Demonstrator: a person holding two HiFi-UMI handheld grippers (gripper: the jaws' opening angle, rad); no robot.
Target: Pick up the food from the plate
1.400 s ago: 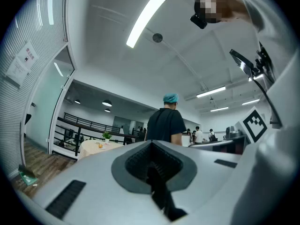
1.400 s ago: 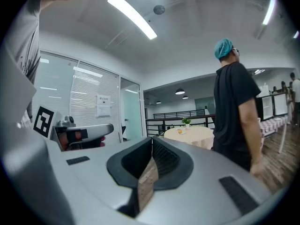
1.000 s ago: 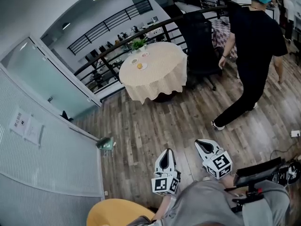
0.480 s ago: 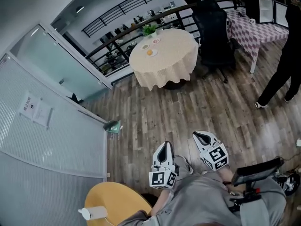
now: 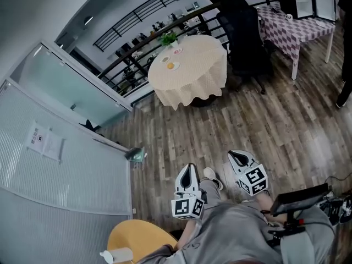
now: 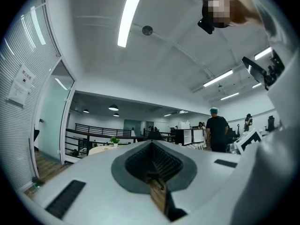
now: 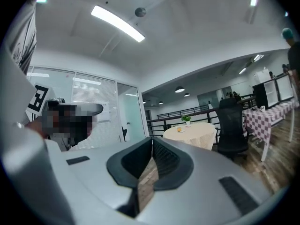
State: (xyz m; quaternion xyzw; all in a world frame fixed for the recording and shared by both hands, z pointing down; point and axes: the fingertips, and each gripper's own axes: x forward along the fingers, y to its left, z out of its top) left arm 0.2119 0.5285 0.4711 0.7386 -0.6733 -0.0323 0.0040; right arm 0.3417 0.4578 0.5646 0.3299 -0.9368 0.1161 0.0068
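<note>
— Left gripper (image 5: 190, 174)?
— Jaws pressed together, nothing between them. Low in the frame, near centre.
— Right gripper (image 5: 240, 160)?
— Likewise closed and empty, just right of the other.
— Orange food (image 5: 170, 65)?
— Sits on the round cloth-covered table (image 5: 199, 80), upper centre of the frame, well apart from both pairs of jaws.

Round table (image 5: 201, 65) with plates (image 5: 170, 66) and plant (image 5: 169, 37)

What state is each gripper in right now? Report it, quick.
Left gripper: closed, holding nothing.
Right gripper: closed, holding nothing.
</note>
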